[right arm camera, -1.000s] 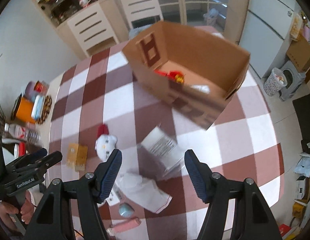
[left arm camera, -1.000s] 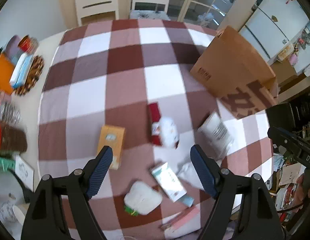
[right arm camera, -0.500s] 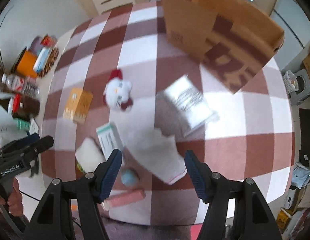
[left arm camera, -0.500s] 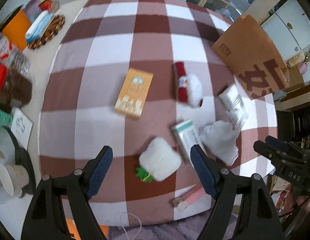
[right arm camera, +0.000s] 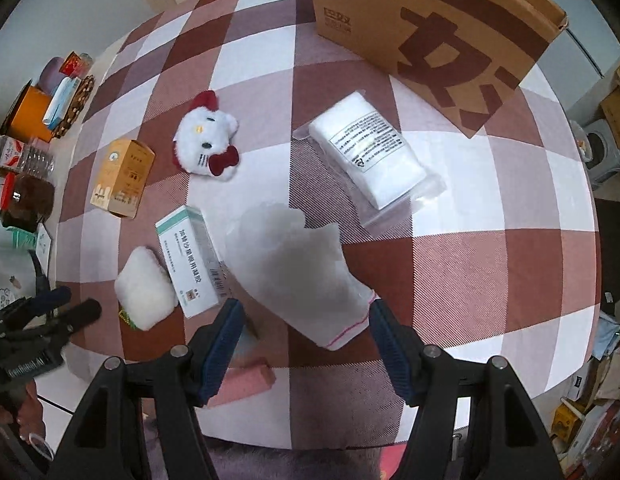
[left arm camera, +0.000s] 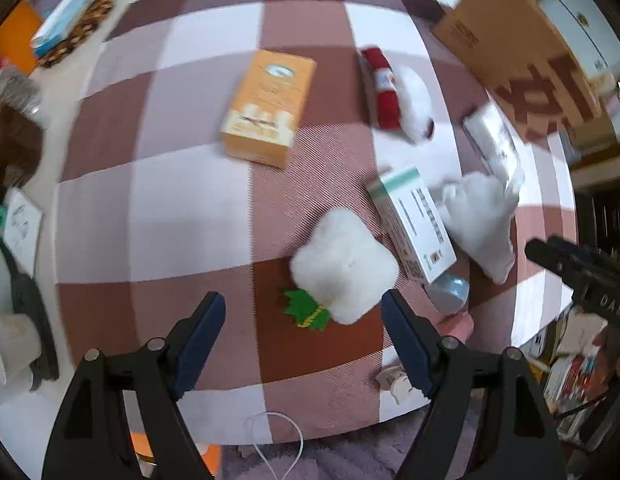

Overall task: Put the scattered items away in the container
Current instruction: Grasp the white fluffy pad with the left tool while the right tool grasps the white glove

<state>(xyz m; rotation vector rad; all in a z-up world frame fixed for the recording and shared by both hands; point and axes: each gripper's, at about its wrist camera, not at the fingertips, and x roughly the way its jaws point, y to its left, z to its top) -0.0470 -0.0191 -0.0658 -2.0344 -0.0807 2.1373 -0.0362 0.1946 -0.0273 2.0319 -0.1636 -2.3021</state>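
The cardboard box (right arm camera: 437, 20) stands at the far right of the checked table; it also shows in the left wrist view (left arm camera: 521, 52). Scattered items lie before it: an orange carton (left arm camera: 268, 106), a white cat plush (right arm camera: 206, 136), a bagged white cloth (right arm camera: 369, 152), a teal-white medicine box (right arm camera: 190, 260), a white fluffy radish toy (left arm camera: 343, 264) and a white glove (right arm camera: 302, 272). My left gripper (left arm camera: 304, 316) is open just short of the radish toy. My right gripper (right arm camera: 306, 322) is open over the glove's cuff.
A pink bar (right arm camera: 246, 384) and a pale blue round thing (left arm camera: 449, 292) lie at the table's near edge. Jars, an orange tub (right arm camera: 28, 114) and packets crowd the left side. A white cable (left arm camera: 278, 432) hangs off the front edge.
Both grippers have dropped lower and pulled toward the near table edge; the items look much larger. The left now faces the radish toy, the right the glove. Both stay open.
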